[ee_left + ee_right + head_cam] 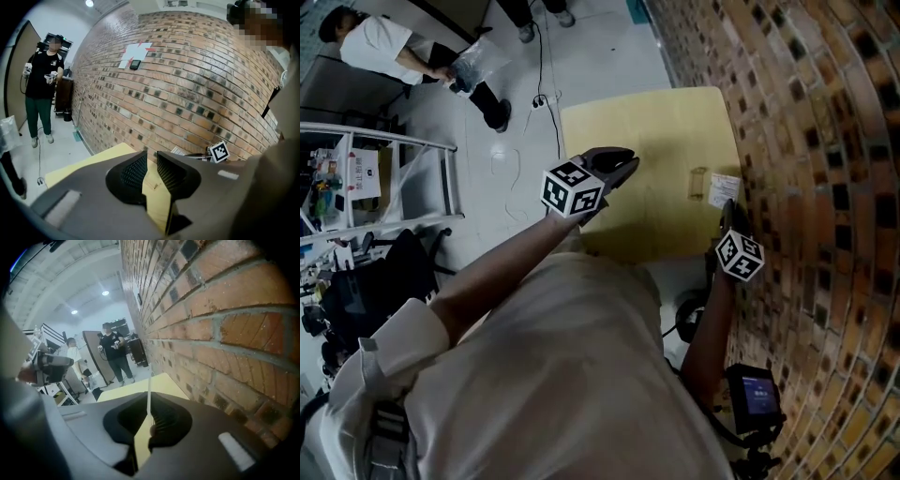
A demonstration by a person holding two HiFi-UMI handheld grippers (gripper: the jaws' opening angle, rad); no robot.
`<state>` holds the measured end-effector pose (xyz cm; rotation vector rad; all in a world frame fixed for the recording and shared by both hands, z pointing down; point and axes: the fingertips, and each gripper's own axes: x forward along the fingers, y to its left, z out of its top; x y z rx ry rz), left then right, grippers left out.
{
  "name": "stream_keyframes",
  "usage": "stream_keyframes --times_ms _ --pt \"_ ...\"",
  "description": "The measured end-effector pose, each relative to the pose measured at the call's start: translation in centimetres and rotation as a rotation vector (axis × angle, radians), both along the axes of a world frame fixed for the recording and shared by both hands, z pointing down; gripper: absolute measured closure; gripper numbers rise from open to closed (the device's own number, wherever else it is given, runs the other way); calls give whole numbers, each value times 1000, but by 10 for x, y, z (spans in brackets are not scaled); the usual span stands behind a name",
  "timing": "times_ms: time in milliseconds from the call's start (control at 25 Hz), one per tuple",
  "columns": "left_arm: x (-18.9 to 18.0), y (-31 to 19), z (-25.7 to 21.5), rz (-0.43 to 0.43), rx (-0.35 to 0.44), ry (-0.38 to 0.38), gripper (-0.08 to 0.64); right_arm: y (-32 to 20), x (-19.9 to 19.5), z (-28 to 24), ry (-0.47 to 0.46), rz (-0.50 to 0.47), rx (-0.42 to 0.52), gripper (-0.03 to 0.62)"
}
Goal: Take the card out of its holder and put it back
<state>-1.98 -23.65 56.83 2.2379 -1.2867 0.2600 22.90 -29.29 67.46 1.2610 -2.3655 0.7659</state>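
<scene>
A yellow table (656, 150) stands against a brick wall. The white printed card (725, 188) is over the table's right edge, beside a small clear card holder (698, 180) that lies on the tabletop. My right gripper (728, 209) is shut on the card's near edge. In the right gripper view the card (149, 397) shows edge-on as a thin white strip rising from between the pinched jaws of the right gripper (149, 417). My left gripper (623, 167) hovers over the table's near left part. Its jaws stand slightly apart around nothing, with bare table showing through the gap of the left gripper (150, 169).
The brick wall (806, 141) runs close along the table's right side. A metal rack (384, 178) and cluttered shelves stand at the left. A person (394, 52) stands on the floor beyond the table, with cables (539, 98) nearby. A small screen device (755, 394) sits on a stand by my right arm.
</scene>
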Motion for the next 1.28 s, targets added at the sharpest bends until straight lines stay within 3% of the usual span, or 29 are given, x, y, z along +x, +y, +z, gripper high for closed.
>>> stream_keyframes --times_ms 720,1280 --pt "-26 -17 12 -30 -35 -10 474 -26 -29 70 67 -24 -132 580" --pt "-23 -24 14 -26 -50 -5 474 -25 -34 86 76 -13 -158 580"
